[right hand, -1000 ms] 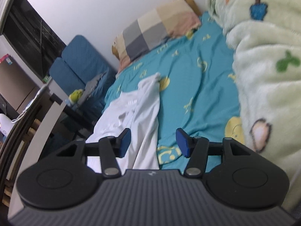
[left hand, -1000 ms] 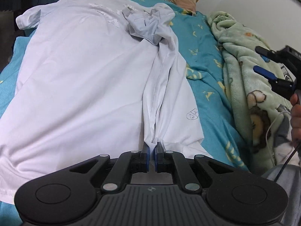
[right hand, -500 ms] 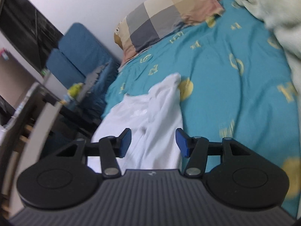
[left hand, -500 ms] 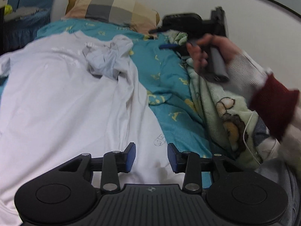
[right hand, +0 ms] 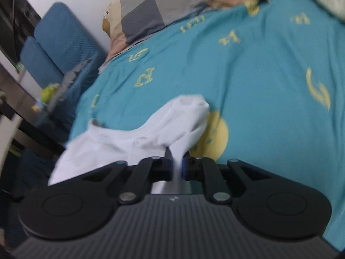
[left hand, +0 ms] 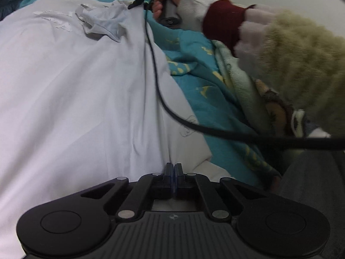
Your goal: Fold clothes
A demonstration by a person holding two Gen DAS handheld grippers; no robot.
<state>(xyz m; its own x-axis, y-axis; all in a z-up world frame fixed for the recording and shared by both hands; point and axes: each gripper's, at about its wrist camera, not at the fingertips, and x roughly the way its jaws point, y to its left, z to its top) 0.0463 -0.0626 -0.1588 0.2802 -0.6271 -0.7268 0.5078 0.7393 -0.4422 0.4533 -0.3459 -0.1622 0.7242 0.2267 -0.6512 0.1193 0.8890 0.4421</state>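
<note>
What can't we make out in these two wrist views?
- Left wrist: whether the left hand-held gripper pinches the white shirt; its fingers meet at the hem, contact unclear.
- Left wrist: right hand-held gripper tips, far and small.
- Right wrist: shirt body, hidden by the gripper base; frame motion-blurred.

Soft, even indoor light fell without harsh shadows or glare; both fisheye views bowed at edges, the right blurred by motion.
</note>
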